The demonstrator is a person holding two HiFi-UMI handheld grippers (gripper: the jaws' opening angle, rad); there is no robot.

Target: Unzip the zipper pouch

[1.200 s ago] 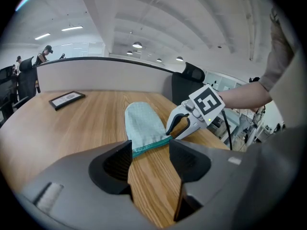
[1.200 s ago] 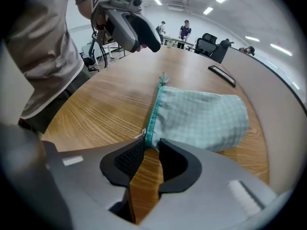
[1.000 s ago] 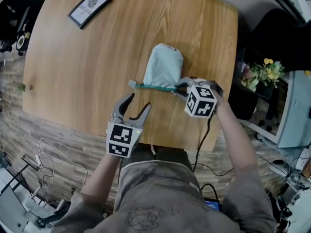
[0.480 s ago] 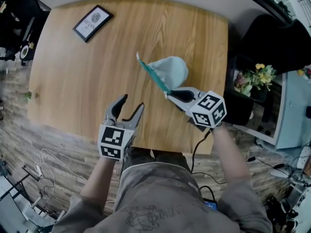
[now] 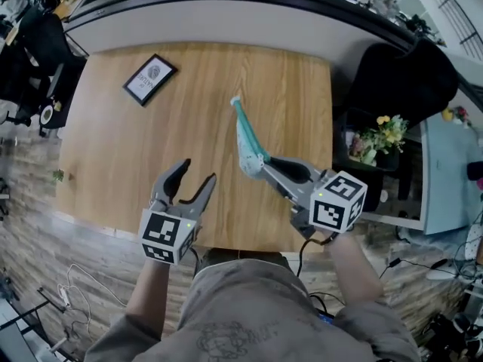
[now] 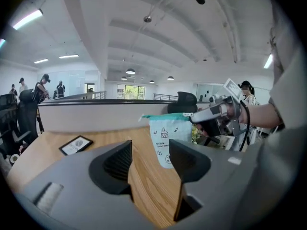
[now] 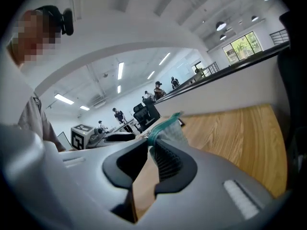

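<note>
Your right gripper (image 5: 266, 165), jaws just closing tighter on the zipper end, has rolled and lifted the pale blue fabric zipper pouch (image 5: 247, 143) off the wooden table (image 5: 173, 104), so the pouch now hangs, and your left gripper (image 5: 198, 173) has risen too.

pale mint fabric zipper pouch (image 6: 165, 133): teal zipper band along top, small dark doodle prints on the face. light brown wooden bench (image 5: 189, 104): honey tone, straight grain. black-framed picture (image 5: 150, 79): white card, grey round emblem. left gripper (image 5: 186, 176), right gripper (image 5: 266, 167): grey bodies, black tongs, white cubes with black square markers. yellow flower bunch (image 5: 386, 124), green leaves.
</note>
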